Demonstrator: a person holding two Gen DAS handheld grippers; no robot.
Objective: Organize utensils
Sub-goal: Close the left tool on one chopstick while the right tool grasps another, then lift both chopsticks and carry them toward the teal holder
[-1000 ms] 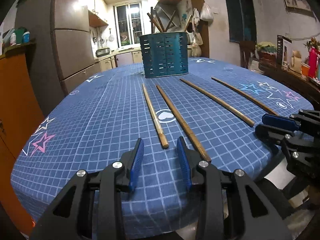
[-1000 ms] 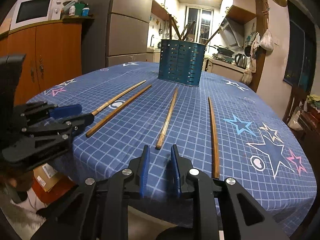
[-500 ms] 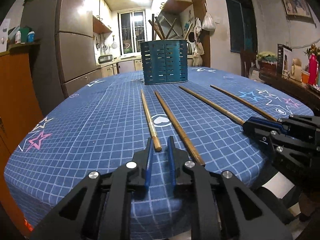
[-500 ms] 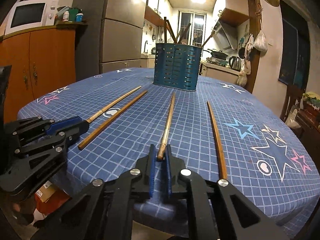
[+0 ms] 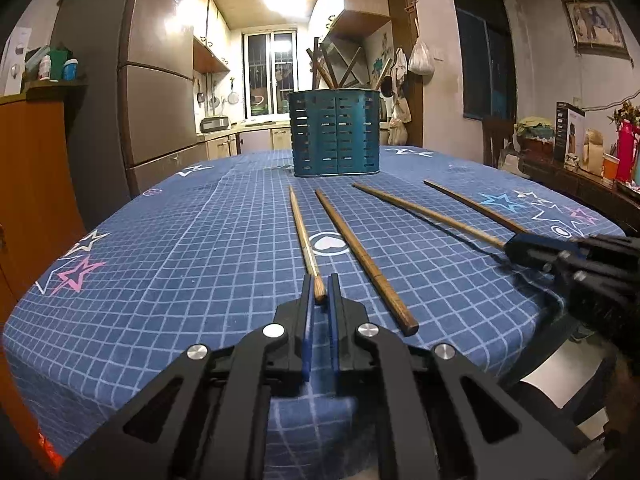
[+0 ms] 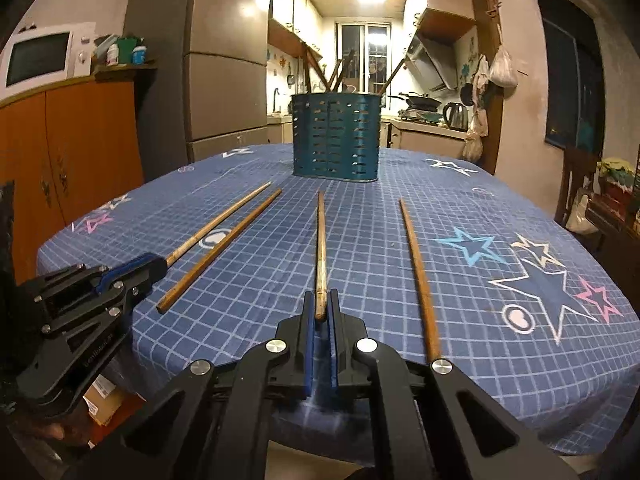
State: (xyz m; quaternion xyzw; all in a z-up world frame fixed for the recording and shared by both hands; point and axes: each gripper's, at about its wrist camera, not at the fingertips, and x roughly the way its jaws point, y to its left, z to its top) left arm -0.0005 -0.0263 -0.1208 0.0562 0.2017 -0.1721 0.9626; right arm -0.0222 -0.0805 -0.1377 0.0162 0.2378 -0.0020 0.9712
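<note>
Several wooden chopsticks lie on the blue checked tablecloth point(image 5: 180, 264), pointing at a teal slotted utensil holder point(image 5: 336, 136) that has sticks standing in it. My left gripper point(image 5: 319, 279) has its jaws closing on the near end of the leftmost chopstick point(image 5: 302, 224), which sits between the pads. My right gripper point(image 6: 321, 294) is shut on the near end of the third chopstick point(image 6: 321, 240). A darker chopstick point(image 5: 360, 256) lies between the two held ones. The rightmost chopstick point(image 6: 416, 268) lies free. Each gripper shows in the other's view, the right gripper point(image 5: 514, 246) and the left gripper point(image 6: 158, 266).
The table's near edge runs just under both grippers. A tall fridge point(image 5: 160, 92) and an orange cabinet point(image 6: 80, 140) with a microwave point(image 6: 40, 58) stand to the left. A cluttered side table point(image 5: 592, 168) is at the right. A cardboard box point(image 6: 104, 396) lies on the floor below.
Both grippers stood open behind the chopstick ends, then moved up to them and closed. The left now holds the leftmost chopstick's end, the right the third one's end.
</note>
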